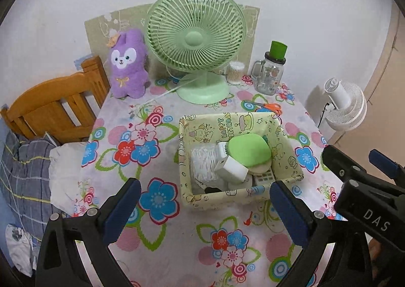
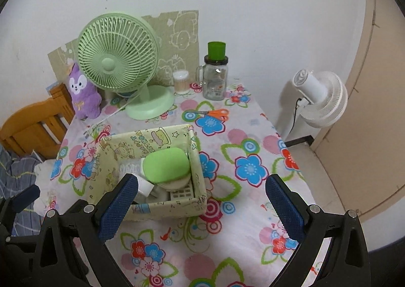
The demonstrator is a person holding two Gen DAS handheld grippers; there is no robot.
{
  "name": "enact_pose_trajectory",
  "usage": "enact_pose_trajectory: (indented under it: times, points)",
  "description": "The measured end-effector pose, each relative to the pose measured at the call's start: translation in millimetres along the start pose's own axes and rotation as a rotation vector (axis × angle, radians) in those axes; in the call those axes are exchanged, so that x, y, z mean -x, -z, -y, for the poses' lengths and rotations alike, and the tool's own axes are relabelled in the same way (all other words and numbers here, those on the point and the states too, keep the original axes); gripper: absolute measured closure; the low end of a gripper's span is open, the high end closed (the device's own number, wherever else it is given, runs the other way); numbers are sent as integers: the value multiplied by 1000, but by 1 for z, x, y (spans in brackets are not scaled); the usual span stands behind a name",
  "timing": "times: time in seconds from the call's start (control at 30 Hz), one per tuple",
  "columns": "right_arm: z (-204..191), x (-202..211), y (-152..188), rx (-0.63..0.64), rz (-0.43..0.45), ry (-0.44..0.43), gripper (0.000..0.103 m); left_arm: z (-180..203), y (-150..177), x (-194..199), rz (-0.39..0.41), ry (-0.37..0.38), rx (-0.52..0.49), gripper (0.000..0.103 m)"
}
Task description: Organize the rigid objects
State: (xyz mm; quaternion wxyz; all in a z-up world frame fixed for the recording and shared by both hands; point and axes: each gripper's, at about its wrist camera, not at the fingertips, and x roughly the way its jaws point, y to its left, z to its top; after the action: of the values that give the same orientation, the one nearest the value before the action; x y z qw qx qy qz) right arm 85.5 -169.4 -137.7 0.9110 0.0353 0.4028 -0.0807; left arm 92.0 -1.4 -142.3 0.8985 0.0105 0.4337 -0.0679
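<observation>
A yellow patterned box (image 1: 291, 152) (image 2: 106, 173) stands mid-table. In it lie a green oval case (image 1: 246, 150) (image 2: 165, 165), a white charger block (image 1: 231, 169), a coil of white cord (image 1: 202, 163) and a remote-like keypad (image 1: 263, 177) (image 2: 181, 194). My left gripper (image 1: 205, 208) is open and empty, held above the table just in front of the box. My right gripper (image 2: 200, 207) is open and empty, over the box's near right corner; it also shows in the left wrist view (image 1: 359, 168).
A green desk fan (image 1: 195, 41) (image 2: 119, 59), purple plush rabbit (image 1: 127, 64) (image 2: 82, 92), cotton-swab jar (image 1: 235, 71) (image 2: 181, 80), glass mug jar with green lid (image 1: 270, 71) (image 2: 215, 76) and orange scissors (image 1: 268, 107) (image 2: 215, 113) stand at the back. A wooden chair (image 1: 50, 107) is left, a white floor fan (image 2: 319, 99) right.
</observation>
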Motion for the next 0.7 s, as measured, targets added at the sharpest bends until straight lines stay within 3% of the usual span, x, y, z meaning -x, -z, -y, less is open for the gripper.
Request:
enact_pose_trajectory:
  times: [0.17, 0.27, 0.47, 0.7]
  points:
    - [10, 21, -2, -4, 40, -33, 1, 1, 0, 23, 38, -6, 4, 0]
    - [18, 29, -5, 6, 49, -64, 1, -1, -3, 38, 65, -71, 31, 0]
    - [29, 54, -13, 19, 85, -96, 1, 1, -12, 72, 100, -47, 42, 0]
    - [36, 78, -25, 48, 110, -74, 1, 9, -17, 91, 127, -45, 36, 0]
